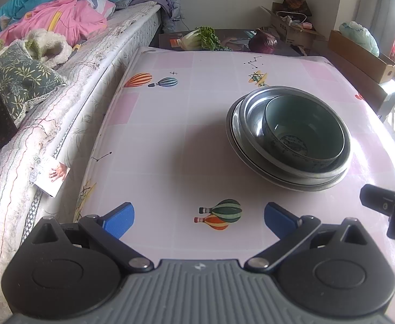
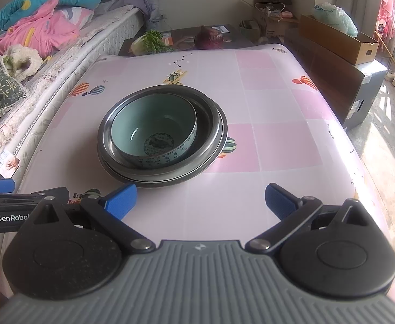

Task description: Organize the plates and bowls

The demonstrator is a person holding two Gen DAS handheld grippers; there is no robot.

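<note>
A pale green ceramic bowl (image 1: pixel 302 132) with a blue pattern sits inside a metal bowl (image 1: pixel 251 116), which rests on a metal plate (image 1: pixel 233 135), all stacked on the pink table (image 1: pixel 170 140). The same stack shows in the right wrist view: green bowl (image 2: pixel 154 132), metal bowl (image 2: pixel 208 118), plate (image 2: pixel 224 135). My left gripper (image 1: pixel 198 220) is open and empty, near the table's front edge, left of the stack. My right gripper (image 2: pixel 200 202) is open and empty, just in front of the stack. Neither touches the stack.
A bed (image 1: pixel 70 62) with blankets runs along the table's left side. A dark low table with a cabbage (image 1: pixel 200 39) and a purple cabbage (image 1: pixel 262 43) stands behind. Cardboard boxes (image 2: pixel 337 37) sit at the right. The left gripper's arm (image 2: pixel 22 202) shows beside the right gripper.
</note>
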